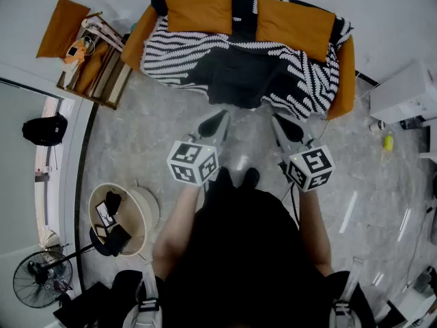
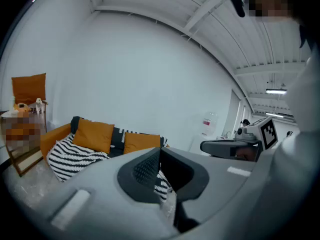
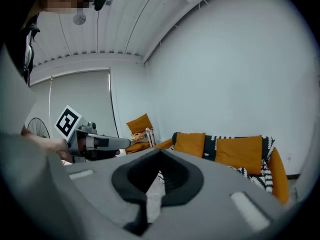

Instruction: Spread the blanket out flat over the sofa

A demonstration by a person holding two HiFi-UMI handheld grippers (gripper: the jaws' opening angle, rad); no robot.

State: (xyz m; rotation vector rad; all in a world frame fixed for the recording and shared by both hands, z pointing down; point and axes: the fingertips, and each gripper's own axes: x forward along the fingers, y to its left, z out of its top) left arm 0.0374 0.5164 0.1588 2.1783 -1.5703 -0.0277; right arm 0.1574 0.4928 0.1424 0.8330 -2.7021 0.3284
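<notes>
Striped blanket (image 1: 181, 57): draped across orange sofa (image 1: 345, 63), beneath two orange cushions (image 1: 199, 9). Left gripper (image 1: 222, 116), right gripper (image 1: 276, 120): jaws clenched together, empty, clear of blanket, above grey floor (image 1: 136, 135).

— Where does the blanket (image 1: 177, 57) lie?
— On the sofa (image 1: 345, 70), over its seat and front edge. The left cushion (image 1: 199, 9) and right cushion (image 1: 295, 24) stand behind it, against the sofa's back.
— And around the sofa?
— A rack (image 1: 95, 63) just left of it. The left gripper (image 1: 222, 117) and right gripper (image 1: 277, 121) are before it, side by side.
</notes>
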